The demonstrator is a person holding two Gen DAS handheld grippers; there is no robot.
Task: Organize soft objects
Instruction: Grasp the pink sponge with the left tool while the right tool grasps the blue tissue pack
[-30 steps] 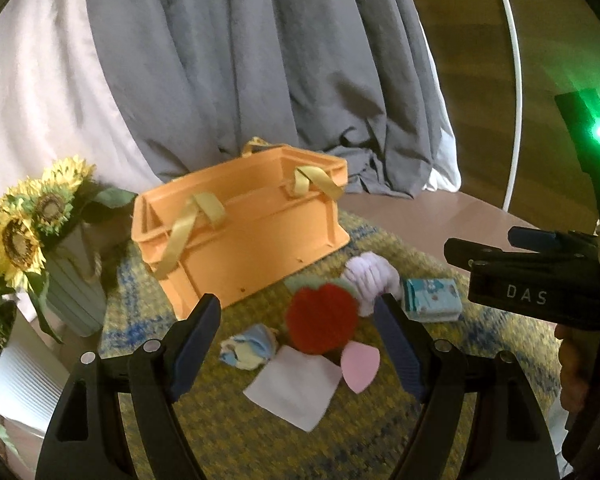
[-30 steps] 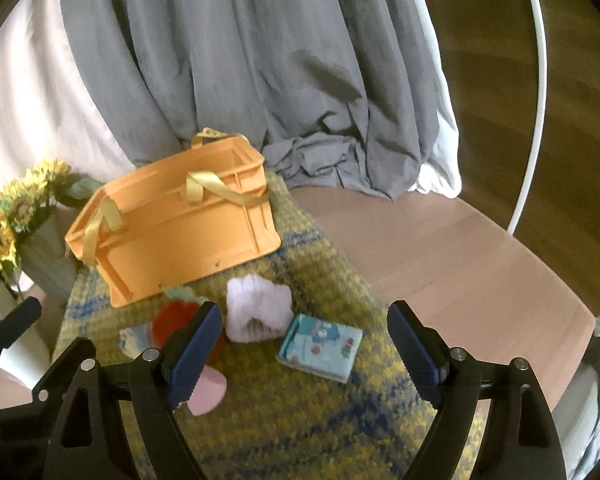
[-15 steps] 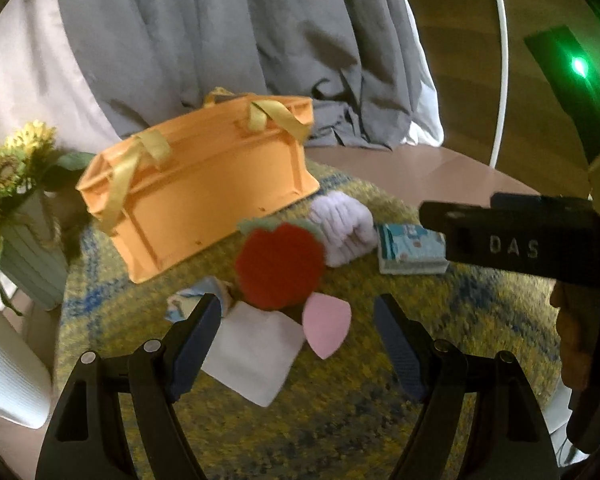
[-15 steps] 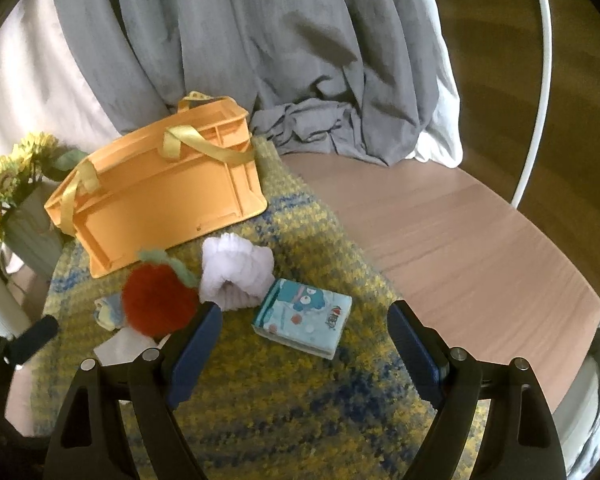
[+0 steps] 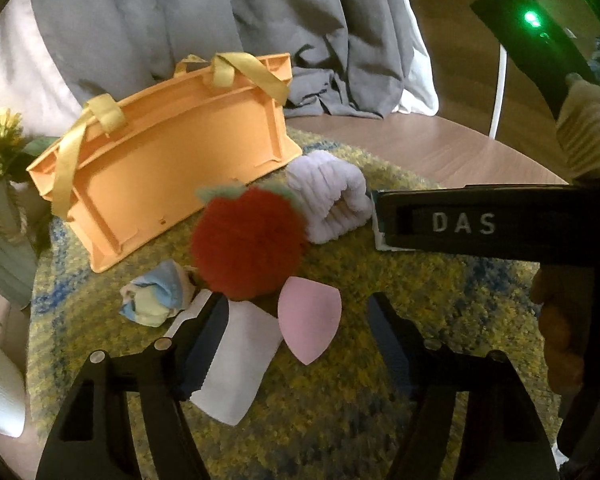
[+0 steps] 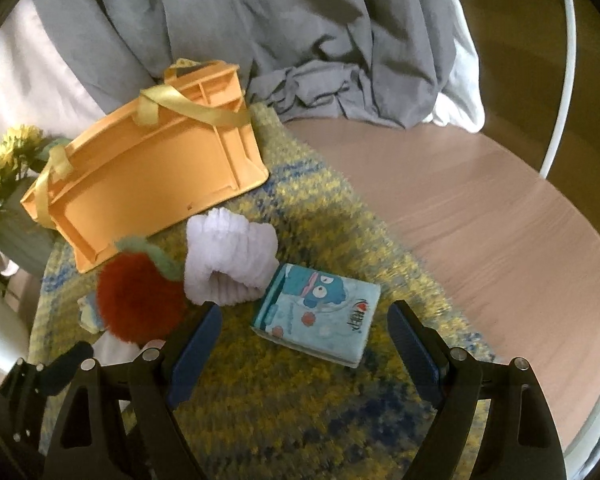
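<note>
A: Pink sponge point(image 5: 310, 326) sits between the left tongs point(image 5: 300, 344), pads closing but not touching it, white cloth point(image 5: 236, 368) under the left pad.

B: And the red pompom point(image 5: 248, 240) just ahead, orange basket point(image 5: 168, 176) beyond.

A: Right tongs point(image 6: 304, 348) spread wide, holding nothing, the blue tissue pack point(image 6: 320, 312) between the pads, the rolled white towel point(image 6: 230, 256) ahead-left, all on the yellow mat point(image 6: 300, 408) on the desk point(image 6: 480, 216).
</note>
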